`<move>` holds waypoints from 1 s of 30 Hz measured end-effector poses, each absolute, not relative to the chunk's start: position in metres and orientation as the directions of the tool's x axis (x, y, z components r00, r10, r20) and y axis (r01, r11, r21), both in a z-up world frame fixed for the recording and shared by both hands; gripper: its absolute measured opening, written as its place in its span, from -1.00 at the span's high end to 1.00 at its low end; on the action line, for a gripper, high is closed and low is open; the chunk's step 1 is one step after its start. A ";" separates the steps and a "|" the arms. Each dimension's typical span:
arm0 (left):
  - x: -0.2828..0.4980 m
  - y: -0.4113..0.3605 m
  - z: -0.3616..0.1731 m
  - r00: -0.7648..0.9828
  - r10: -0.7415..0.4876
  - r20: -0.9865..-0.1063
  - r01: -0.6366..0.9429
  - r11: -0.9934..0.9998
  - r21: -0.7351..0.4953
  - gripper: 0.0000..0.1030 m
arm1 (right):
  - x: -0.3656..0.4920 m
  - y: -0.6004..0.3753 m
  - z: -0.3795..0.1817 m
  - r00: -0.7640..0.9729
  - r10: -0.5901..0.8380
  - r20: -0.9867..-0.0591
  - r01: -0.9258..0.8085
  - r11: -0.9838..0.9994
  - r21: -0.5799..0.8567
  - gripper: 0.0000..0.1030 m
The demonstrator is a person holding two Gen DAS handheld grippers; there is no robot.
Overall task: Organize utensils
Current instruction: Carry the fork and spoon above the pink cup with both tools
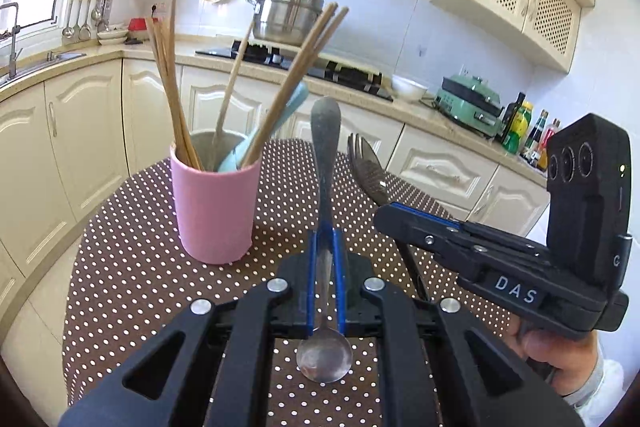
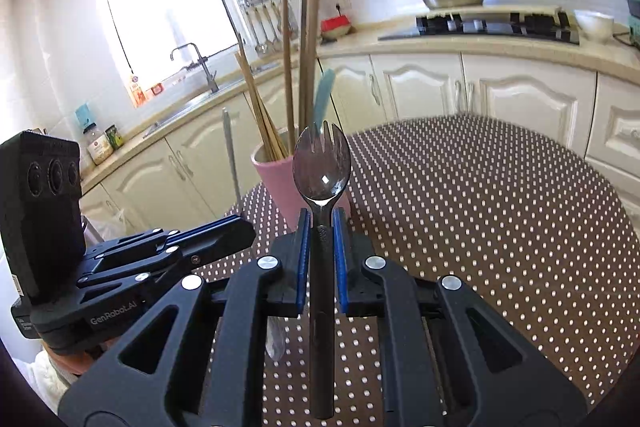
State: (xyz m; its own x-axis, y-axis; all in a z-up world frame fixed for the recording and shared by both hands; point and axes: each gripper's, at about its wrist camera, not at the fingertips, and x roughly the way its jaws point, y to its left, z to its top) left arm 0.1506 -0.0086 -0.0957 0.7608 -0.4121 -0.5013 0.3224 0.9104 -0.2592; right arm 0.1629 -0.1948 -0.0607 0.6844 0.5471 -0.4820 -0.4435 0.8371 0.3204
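Observation:
My left gripper (image 1: 325,239) is shut on a steel spoon (image 1: 325,155); its handle points up and away, its bowl hangs back toward the camera. My right gripper (image 2: 320,223) is shut on a dark spork (image 2: 321,167), tines up. A pink cup (image 1: 214,211) stands on the dotted table, left of the left gripper, and holds several wooden chopsticks (image 1: 168,83) and a light blue utensil (image 1: 276,123). In the right wrist view the cup (image 2: 276,179) is just behind the spork. The right gripper (image 1: 404,215) shows at the right of the left wrist view; the left gripper (image 2: 224,231) shows at the left of the right wrist view.
The round table (image 2: 480,211) has a brown cloth with white dots. Cream kitchen cabinets (image 1: 72,131) and a counter run behind it, with a sink (image 2: 192,99), a stove with a steel pot (image 1: 288,11), a green appliance (image 1: 468,99) and bottles (image 1: 520,123).

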 end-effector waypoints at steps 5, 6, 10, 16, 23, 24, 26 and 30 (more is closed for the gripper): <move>0.151 0.005 -0.078 0.792 -0.413 -0.450 0.327 0.909 -0.259 0.86 | 0.162 -0.187 -0.047 0.723 0.563 -0.401 -0.473 0.826 0.307 0.77; 0.152 0.007 -0.075 0.798 -0.413 -0.439 0.329 0.909 -0.256 0.86 | 0.162 -0.183 -0.042 0.731 0.568 -0.378 -0.483 0.822 0.300 0.77; 0.162 0.023 -0.053 0.832 -0.404 -0.380 0.326 0.910 -0.254 0.86 | 0.170 -0.168 -0.022 0.754 0.587 -0.294 -0.523 0.808 0.271 0.77; 0.188 0.048 -0.024 0.895 -0.358 -0.265 0.293 0.922 -0.254 0.86 | 0.200 -0.144 0.002 0.780 0.594 -0.198 -0.553 0.801 0.229 0.77; 0.229 0.060 -0.022 0.934 -0.302 -0.192 0.252 0.936 -0.246 0.86 | 0.239 -0.116 0.006 0.779 0.609 -0.147 -0.574 0.788 0.221 0.77; 0.234 0.061 -0.024 0.939 -0.292 -0.182 0.243 0.937 -0.250 0.86 | 0.244 -0.113 0.004 0.783 0.606 -0.142 -0.571 0.790 0.222 0.77; 0.243 0.064 -0.028 0.938 -0.299 -0.177 0.248 0.932 -0.263 0.85 | 0.251 -0.109 -0.002 0.784 0.606 -0.134 -0.570 0.789 0.232 0.77; 0.257 0.071 -0.044 0.935 -0.301 -0.186 0.241 0.927 -0.287 0.85 | 0.258 -0.106 -0.014 0.793 0.597 -0.122 -0.564 0.795 0.225 0.77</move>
